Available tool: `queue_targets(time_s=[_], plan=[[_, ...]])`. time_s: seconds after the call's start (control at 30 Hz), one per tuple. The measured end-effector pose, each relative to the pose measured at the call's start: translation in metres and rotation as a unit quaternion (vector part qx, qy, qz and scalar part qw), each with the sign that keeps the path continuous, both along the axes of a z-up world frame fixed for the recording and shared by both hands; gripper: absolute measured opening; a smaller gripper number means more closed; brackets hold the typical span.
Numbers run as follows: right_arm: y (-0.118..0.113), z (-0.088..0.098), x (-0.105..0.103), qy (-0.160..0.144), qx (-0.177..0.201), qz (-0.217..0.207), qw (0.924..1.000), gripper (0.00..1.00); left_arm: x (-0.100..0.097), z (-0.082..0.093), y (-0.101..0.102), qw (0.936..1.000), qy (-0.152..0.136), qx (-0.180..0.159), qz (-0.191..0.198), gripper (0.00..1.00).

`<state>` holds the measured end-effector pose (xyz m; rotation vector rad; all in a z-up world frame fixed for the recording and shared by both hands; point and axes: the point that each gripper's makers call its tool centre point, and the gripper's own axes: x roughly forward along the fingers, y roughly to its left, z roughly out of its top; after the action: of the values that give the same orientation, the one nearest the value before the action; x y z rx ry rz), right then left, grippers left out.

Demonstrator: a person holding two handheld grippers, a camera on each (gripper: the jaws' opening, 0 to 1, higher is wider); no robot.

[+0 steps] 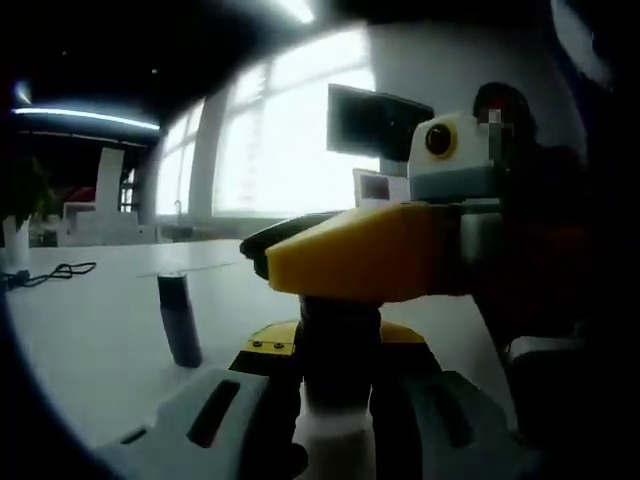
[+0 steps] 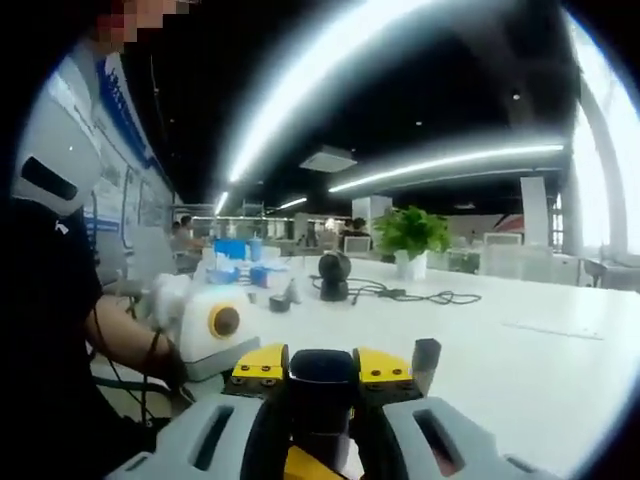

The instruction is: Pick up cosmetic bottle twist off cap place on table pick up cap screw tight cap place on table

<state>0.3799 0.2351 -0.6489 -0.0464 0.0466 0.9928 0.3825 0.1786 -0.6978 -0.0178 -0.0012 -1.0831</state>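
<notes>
The cosmetic bottle [image 1: 340, 445] stands upright between my left gripper's [image 1: 335, 350] grey jaws, which are shut on its white body. Its dark cap [image 1: 340, 325] rises above them. My right gripper [image 1: 370, 255], yellow and black, reaches in from the right and sits over the top of the cap. In the right gripper view the dark cap [image 2: 322, 378] is clamped between my right gripper's [image 2: 322, 368] yellow-tipped jaws. Both grippers hang just above the white table [image 1: 90, 340].
A small dark cylinder [image 1: 180, 320] stands on the table left of the bottle, seen too as [image 2: 427, 362]. Farther off are a potted plant [image 2: 410, 235], a black cable [image 2: 420, 295] and a round black device [image 2: 333, 272]. A person's arm [image 2: 120, 340] is at left.
</notes>
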Motion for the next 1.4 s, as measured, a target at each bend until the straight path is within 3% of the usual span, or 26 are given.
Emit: queue_targets(time_s=[0.37,0.43,0.6,0.97,1.33,1.4], plan=[[0.008,-0.001,-0.005,0.003,-0.013,0.092,0.9956,0.17,0.0,0.001,0.002,1.0,-0.004,-0.004,0.005,0.15],[0.008,-0.001,-0.01,-0.002,-0.015,0.127,0.9918,0.17,-0.002,0.001,0.001,1.0,-0.007,-0.003,0.002,0.15],[0.008,-0.002,-0.01,0.004,-0.013,0.168,0.9856,0.17,-0.003,0.001,0.0,1.0,-0.005,-0.004,-0.001,0.15],[0.01,-0.002,-0.015,0.003,-0.012,0.229,0.9734,0.17,-0.004,0.0,0.0,1.0,-0.007,-0.003,-0.003,0.15],[0.011,-0.002,-0.025,0.006,-0.012,0.32,0.9472,0.17,-0.006,0.0,-0.001,0.9999,-0.007,-0.003,-0.009,0.15],[0.011,-0.003,-0.029,0.007,-0.022,0.345,0.9383,0.17,-0.006,0.001,-0.002,0.9999,-0.011,-0.002,-0.01,0.15]])
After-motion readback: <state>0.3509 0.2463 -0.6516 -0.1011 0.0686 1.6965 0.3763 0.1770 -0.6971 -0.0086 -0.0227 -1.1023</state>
